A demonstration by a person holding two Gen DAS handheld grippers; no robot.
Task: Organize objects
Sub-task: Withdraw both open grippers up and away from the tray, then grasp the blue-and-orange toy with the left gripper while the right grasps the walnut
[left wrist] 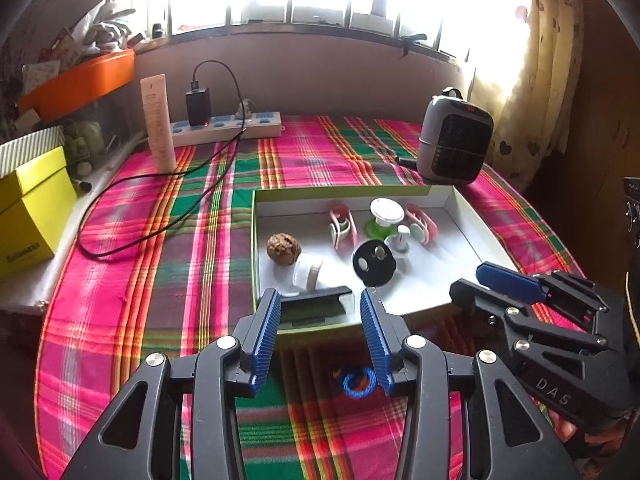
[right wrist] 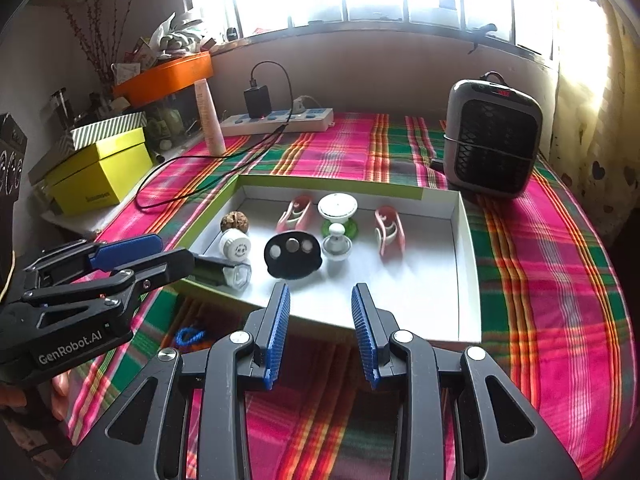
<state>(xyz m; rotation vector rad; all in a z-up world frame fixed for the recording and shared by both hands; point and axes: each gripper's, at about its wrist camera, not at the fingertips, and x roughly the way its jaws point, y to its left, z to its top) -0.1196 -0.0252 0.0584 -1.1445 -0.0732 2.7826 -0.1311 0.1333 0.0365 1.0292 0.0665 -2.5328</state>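
The shallow white tray (right wrist: 466,240) with its lime-green outer wall sits in the middle of the plaid tablecloth (right wrist: 540,280), and most of the small things lie in its left half. At the centre lies a black disc with three round holes (right wrist: 292,254). Just at its 3 o'clock stands a small white knob (right wrist: 337,242), and at 12 o'clock from that knob a white-topped green spool (right wrist: 338,212). Two pink-and-white clips flank the spool: one (right wrist: 295,212) at its 9 o'clock, the other (right wrist: 389,232) at its 4 o'clock. A brown walnut-like ball (right wrist: 234,221) rests near the tray's left wall, with a white round cap (right wrist: 235,245) touching it at 6 o'clock. A dark green and black clear-ended object (right wrist: 224,274) lies against the near-left corner.

Outside the tray, at 7 o'clock from it, a blue cord loop (left wrist: 359,383) with something orange under it lies on the cloth.

My left gripper (left wrist: 320,336) hovers over the tray's near edge, fingers spread wide with nothing between them. My right gripper (right wrist: 320,332) hangs over the tray's near rim, also parted and empty.

Farther out, at 1 o'clock from the tray, stands a grey heater (right wrist: 494,140). At 11 o'clock a white power strip (right wrist: 280,120) carries a black charger (right wrist: 257,101), beside an upright white tube (right wrist: 210,118). At 9 o'clock sits a yellow box (right wrist: 100,172).
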